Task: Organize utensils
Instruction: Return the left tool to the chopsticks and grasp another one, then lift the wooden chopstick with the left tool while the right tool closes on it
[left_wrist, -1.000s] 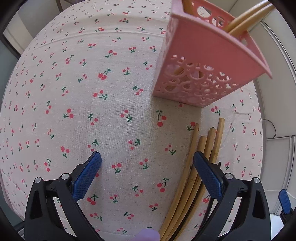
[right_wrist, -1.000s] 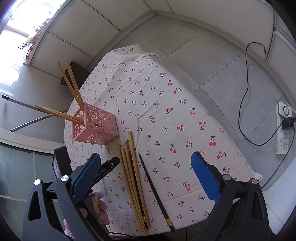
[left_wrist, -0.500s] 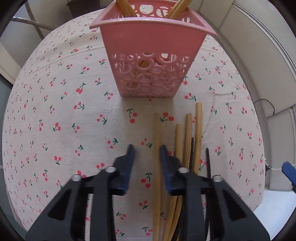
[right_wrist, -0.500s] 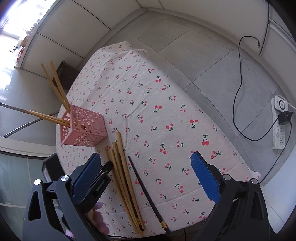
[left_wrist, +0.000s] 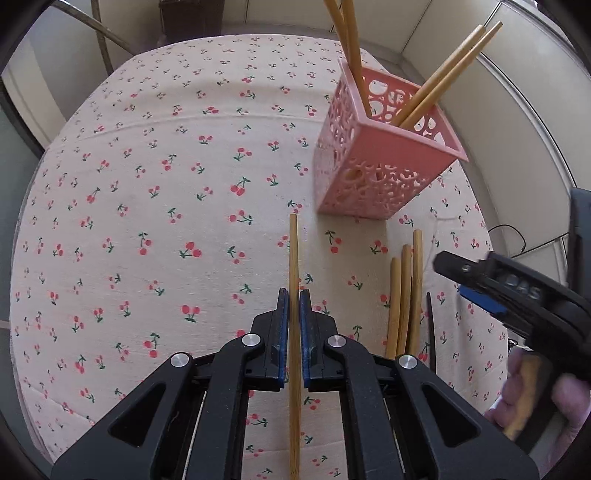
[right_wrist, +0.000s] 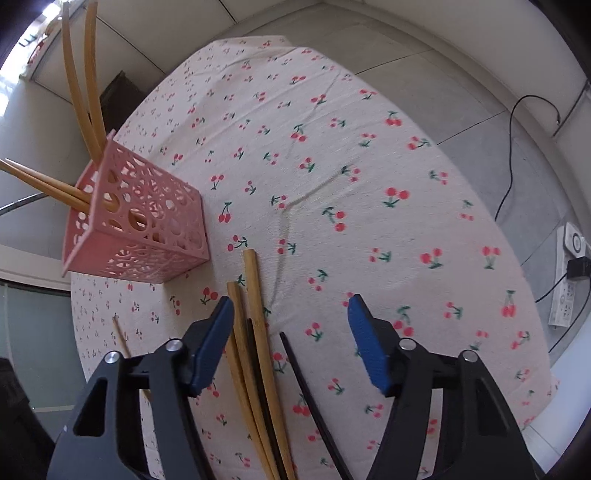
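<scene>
In the left wrist view, the tabletop under its cream cloth printed with red cherries (left_wrist: 147, 206) fills the left and centre of the frame. At lower centre the left tongs (left_wrist: 294, 317) are clenched on a single pale bamboo chopstick (left_wrist: 293, 251), whose free end points up the frame toward the pink perforated plastic basket (left_wrist: 373, 173) at upper right, where four bamboo chopsticks (left_wrist: 439, 79) already lean out of the rim. Right of the grip, three more bamboo chopsticks (left_wrist: 406, 295) and a thin dark one (left_wrist: 430, 328) lie on the cloth below the basket, with the right tongs (left_wrist: 480, 291) coming in from the right edge. In the right wrist view the basket (right_wrist: 147, 229) sits at middle left, and the loose bamboo sticks (right_wrist: 255, 314) and two dark chopsticks (right_wrist: 306, 376) run down the lower centre between the right tongs (right_wrist: 291, 339), which have just been closing but are not yet pressing on anything. The held stick is pinched well along its length, so it may pivot or slip while being tilted into the basket. The right pair straddles several sticks at once, so closing there could grab a bundle or scatter them; the light basket could also tip if nudged.
</scene>
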